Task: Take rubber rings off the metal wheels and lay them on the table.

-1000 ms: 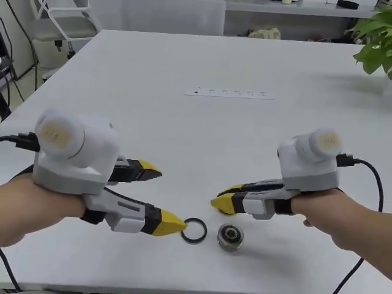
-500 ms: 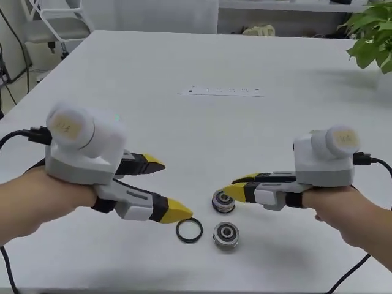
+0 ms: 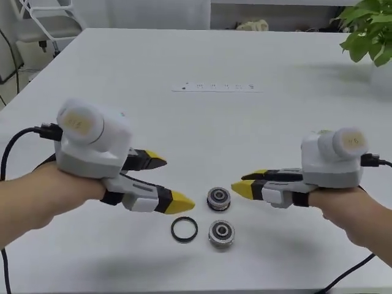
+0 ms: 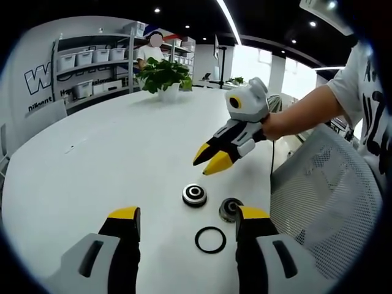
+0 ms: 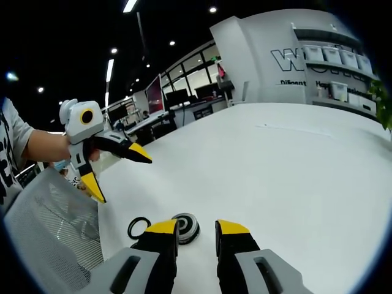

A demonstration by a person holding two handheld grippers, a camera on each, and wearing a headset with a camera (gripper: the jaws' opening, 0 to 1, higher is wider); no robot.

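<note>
Two small metal wheels lie near the table's front edge. The farther wheel (image 3: 218, 198) (image 4: 194, 195) (image 5: 185, 225) wears a black rubber ring. The nearer wheel (image 3: 221, 233) (image 4: 230, 209) shows bare metal. A loose black rubber ring (image 3: 184, 229) (image 4: 210, 239) (image 5: 139, 227) lies flat to its left. My left gripper (image 3: 170, 182) (image 4: 187, 223) (image 5: 120, 174) hovers wide open just left of them and holds nothing. My right gripper (image 3: 242, 182) (image 5: 197, 229) (image 4: 211, 158) is to the right of the ringed wheel, a short gap away, with its jaws slightly apart and holding nothing.
The white table (image 3: 202, 128) stretches far ahead, with a white power strip (image 3: 214, 87) at mid-table. A potted plant (image 3: 367, 30) (image 4: 162, 73) stands at the far right. A mesh chair (image 4: 331, 184) sits behind the near edge.
The right gripper has drawn back to the right, uncovering the ringed wheel on the table. The left gripper has pulled up and away from the loose ring.
</note>
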